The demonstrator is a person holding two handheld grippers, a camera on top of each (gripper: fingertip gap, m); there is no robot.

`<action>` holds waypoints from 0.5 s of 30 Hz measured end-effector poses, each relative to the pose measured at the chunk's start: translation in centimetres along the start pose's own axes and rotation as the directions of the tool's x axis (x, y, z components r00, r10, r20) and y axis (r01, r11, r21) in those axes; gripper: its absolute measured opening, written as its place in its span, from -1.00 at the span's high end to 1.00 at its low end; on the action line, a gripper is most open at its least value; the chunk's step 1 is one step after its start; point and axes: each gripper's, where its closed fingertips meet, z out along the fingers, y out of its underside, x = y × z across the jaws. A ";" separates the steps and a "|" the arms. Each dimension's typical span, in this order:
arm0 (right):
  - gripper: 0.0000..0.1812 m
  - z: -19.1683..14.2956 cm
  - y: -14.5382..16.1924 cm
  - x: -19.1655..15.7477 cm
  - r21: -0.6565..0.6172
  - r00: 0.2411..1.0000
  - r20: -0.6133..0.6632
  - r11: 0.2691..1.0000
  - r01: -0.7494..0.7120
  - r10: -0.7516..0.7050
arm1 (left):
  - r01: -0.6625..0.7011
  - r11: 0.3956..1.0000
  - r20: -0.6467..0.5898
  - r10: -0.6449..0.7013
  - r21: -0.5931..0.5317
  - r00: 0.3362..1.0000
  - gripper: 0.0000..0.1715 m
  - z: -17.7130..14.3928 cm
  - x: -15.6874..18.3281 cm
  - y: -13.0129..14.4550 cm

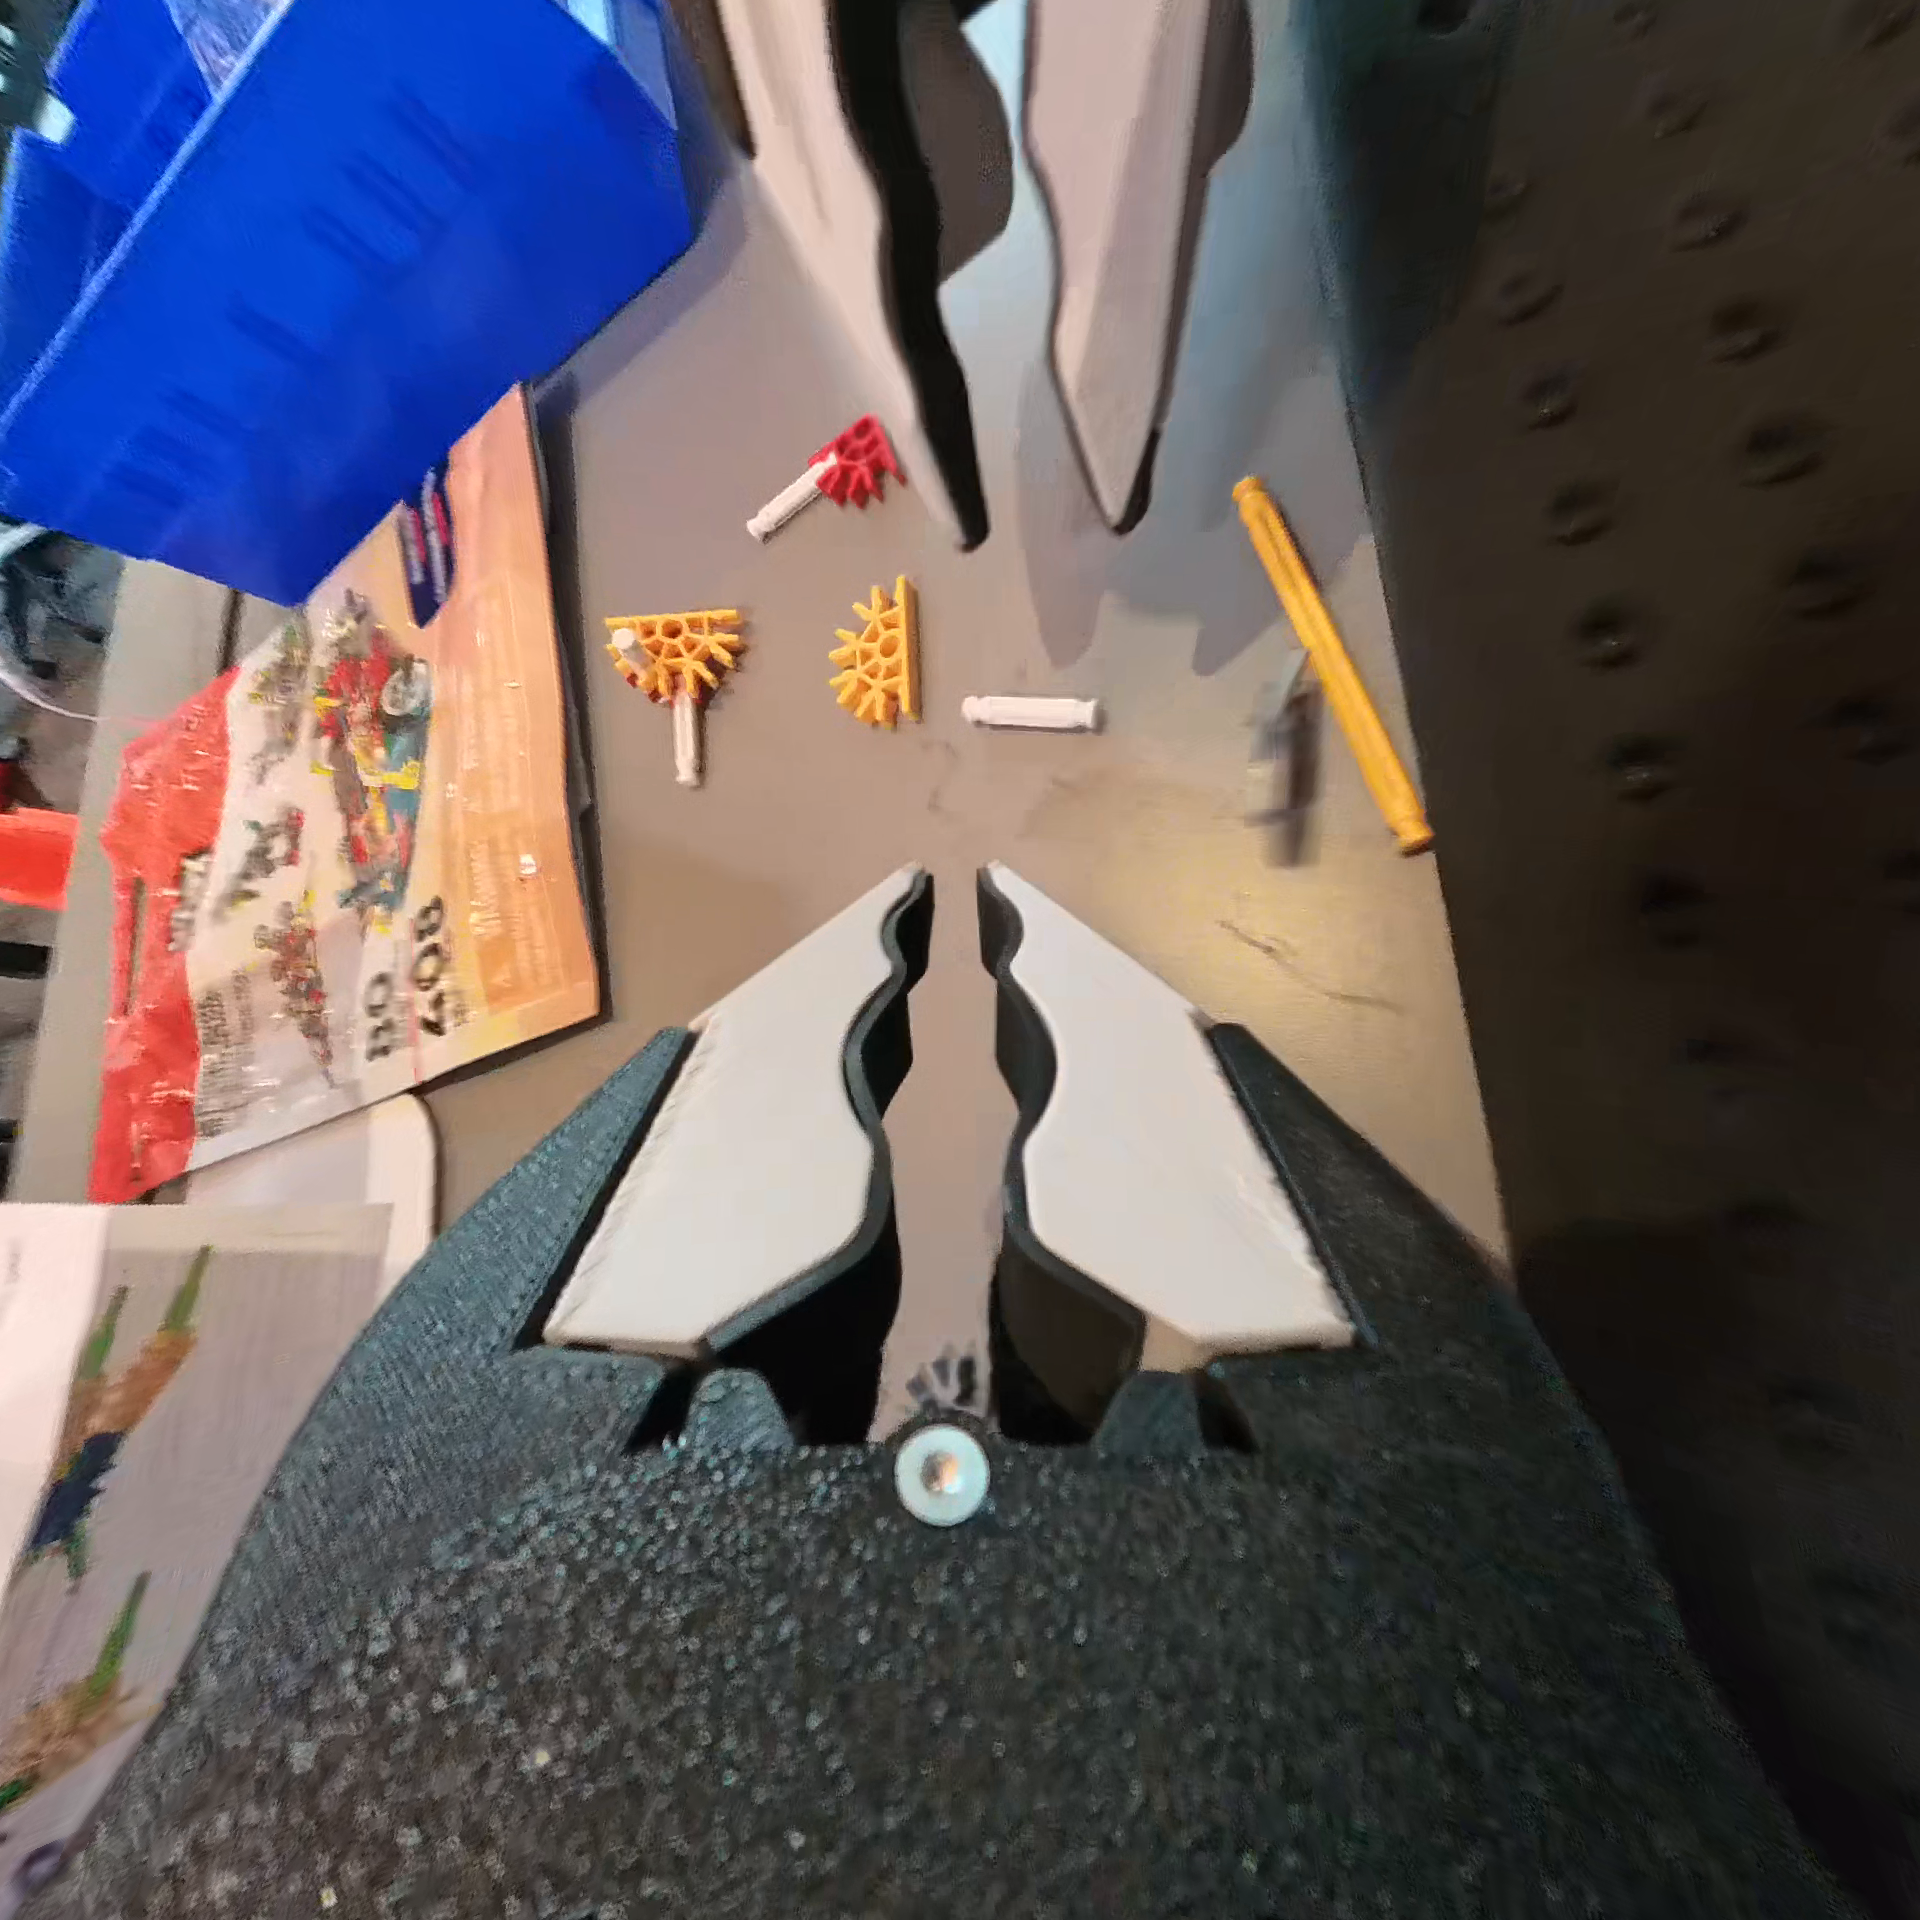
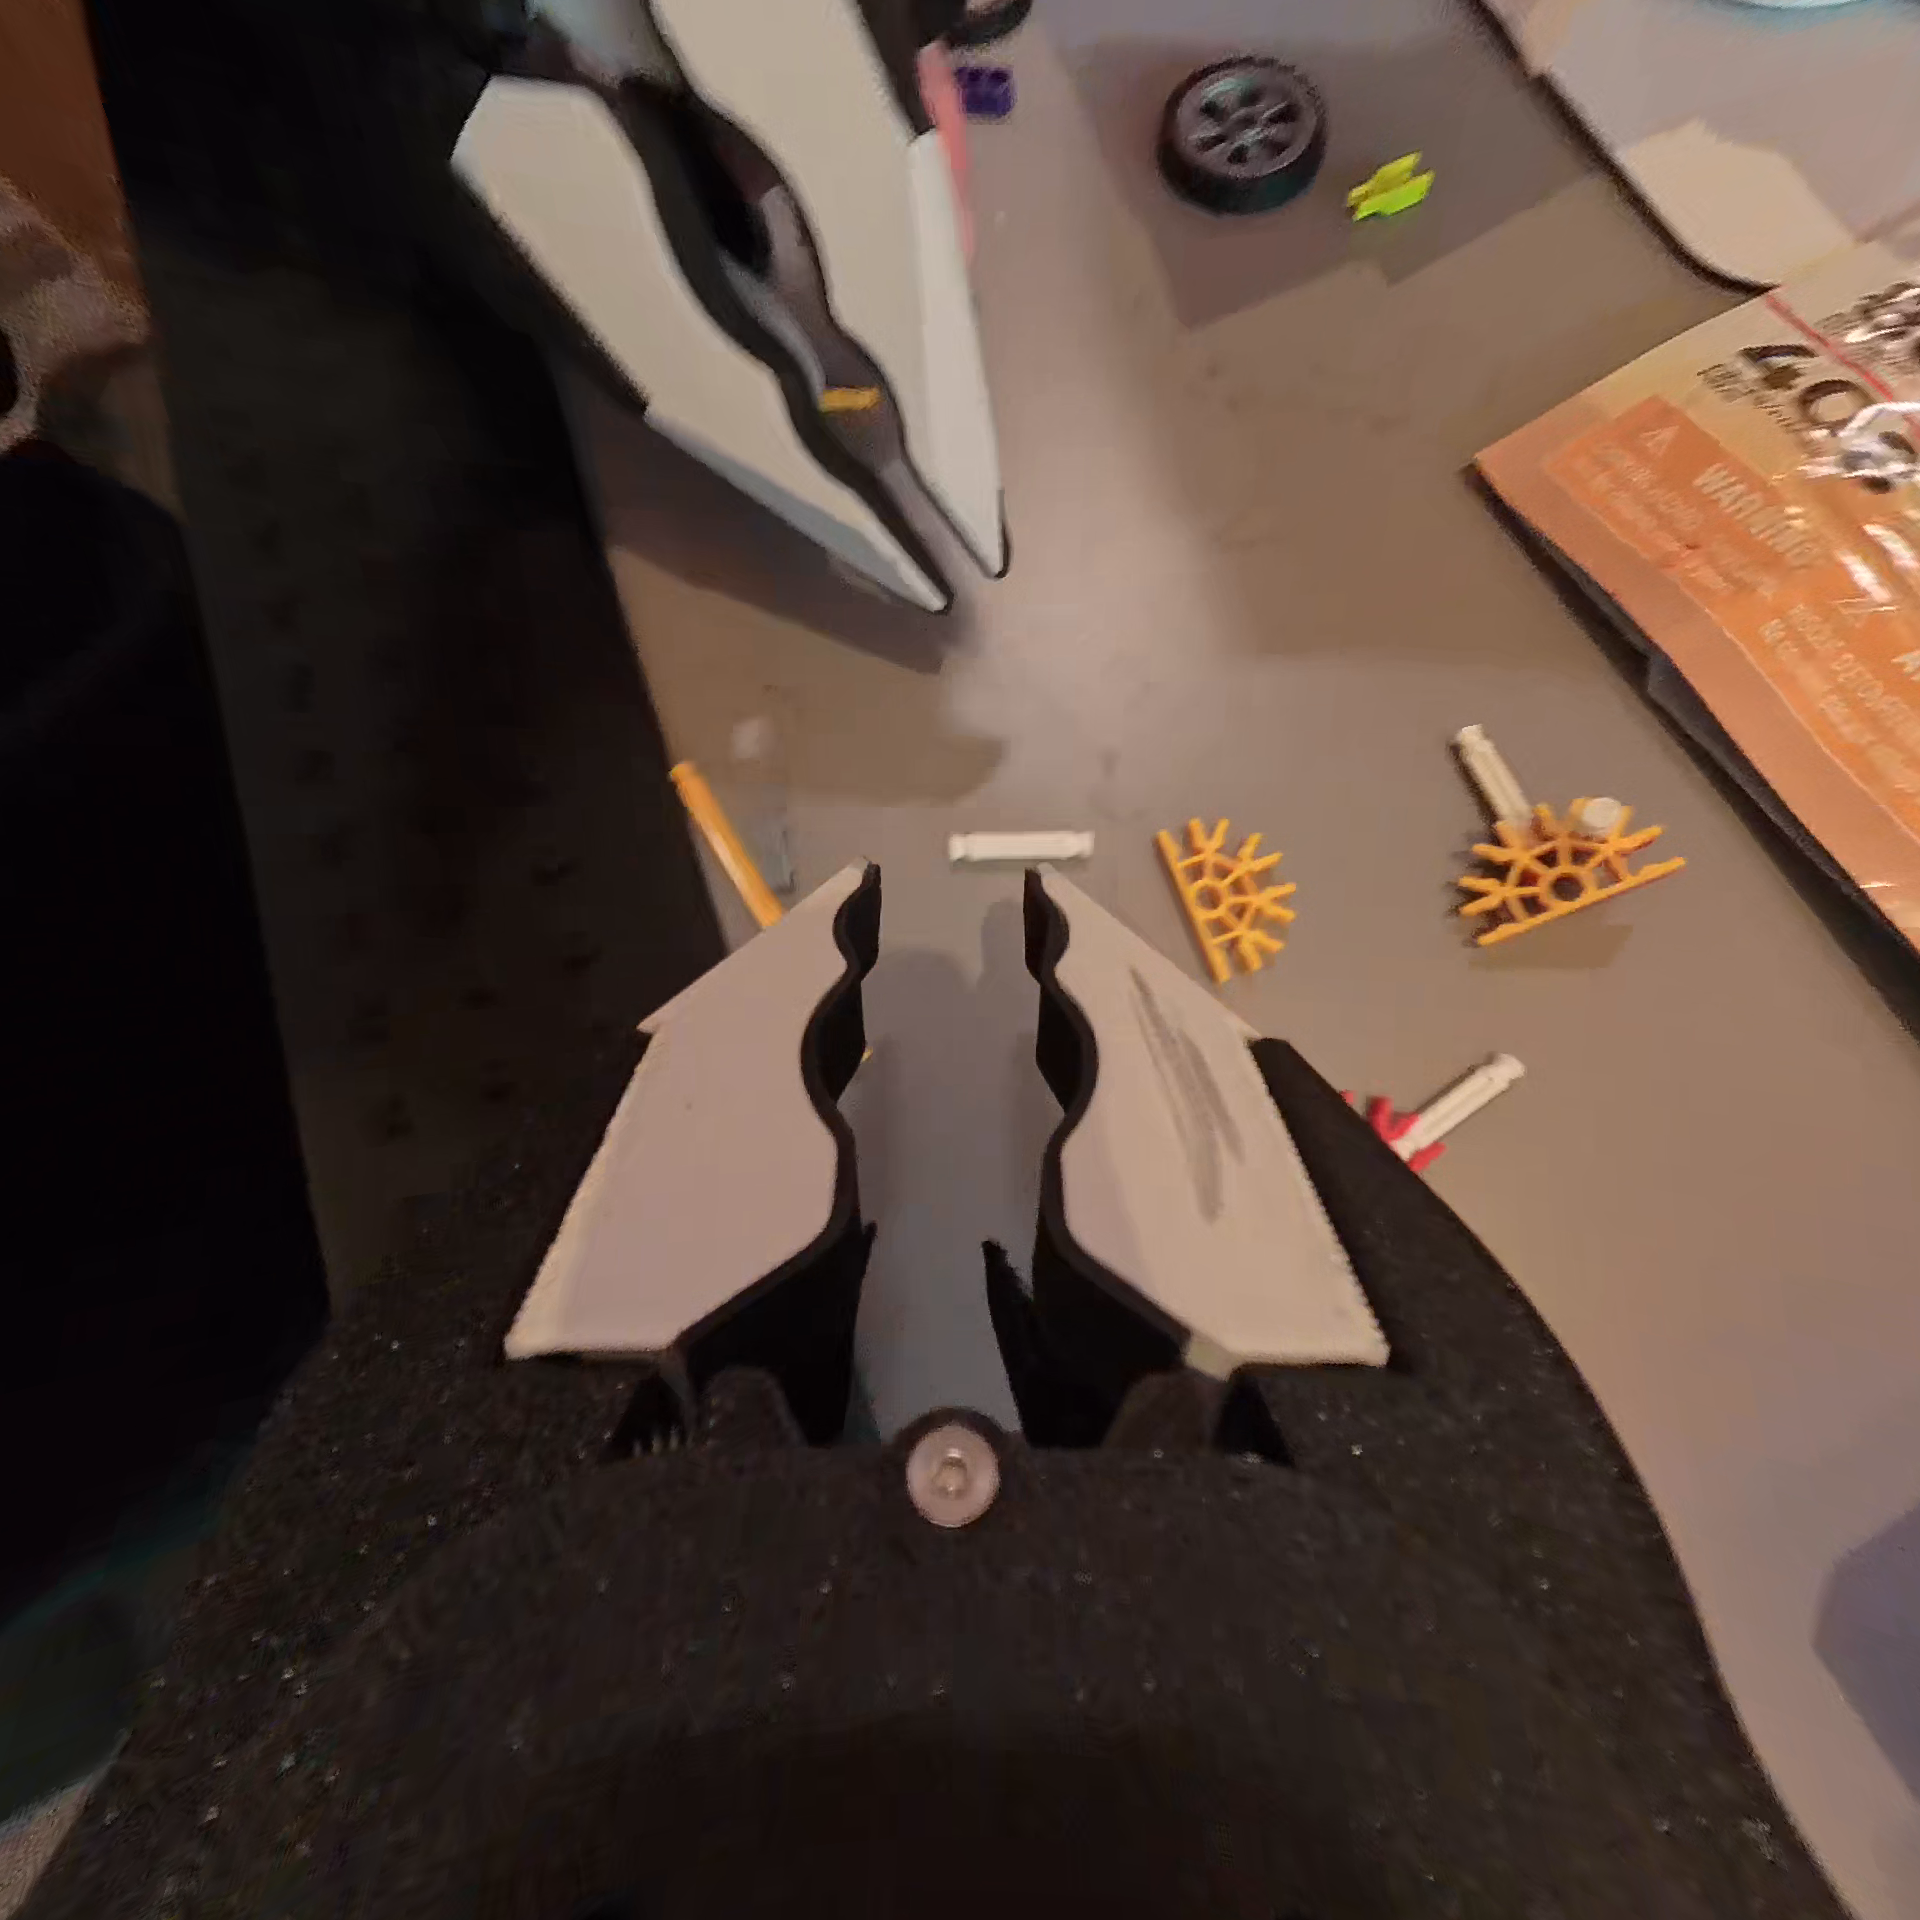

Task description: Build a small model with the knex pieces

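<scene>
Small construction-toy parts lie on a grey table. My right gripper is open and empty, its tips just short of a short white rod. It shows at the top of the left wrist view. My left gripper holds nothing; its jaws stand a narrow gap apart, and it points at the same white rod. It shows in the right wrist view. A yellow fan connector lies beside the rod. A long yellow rod lies at the table's edge.
A yellow connector with white rods and a red connector with a white rod lie nearby. A blue bin, a printed box and a picture sheet stand to one side. A toy wheel lies farther off. A dark dimpled surface borders the table. The right tips stand about 5 cm off the yellow fan connector. It is also in sight in the left wrist view.
</scene>
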 end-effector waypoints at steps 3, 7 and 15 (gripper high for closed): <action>0.71 0.1 1.1 -2.3 -0.054 0.998 0.052 0.997 0.049 -0.046 | 0.072 0.997 -0.107 -0.070 0.017 0.992 0.88 -0.3 1.6 -0.3; 0.71 1.1 1.3 -3.3 -0.074 0.997 0.049 0.995 0.069 -0.065 | 0.120 0.993 -0.212 -0.115 0.009 0.970 0.83 -0.4 3.0 -0.9; 0.71 3.7 0.5 -3.6 -0.083 0.998 0.034 0.995 0.054 -0.051 | 0.100 0.994 -0.237 -0.108 -0.046 0.965 0.73 0.4 4.2 0.2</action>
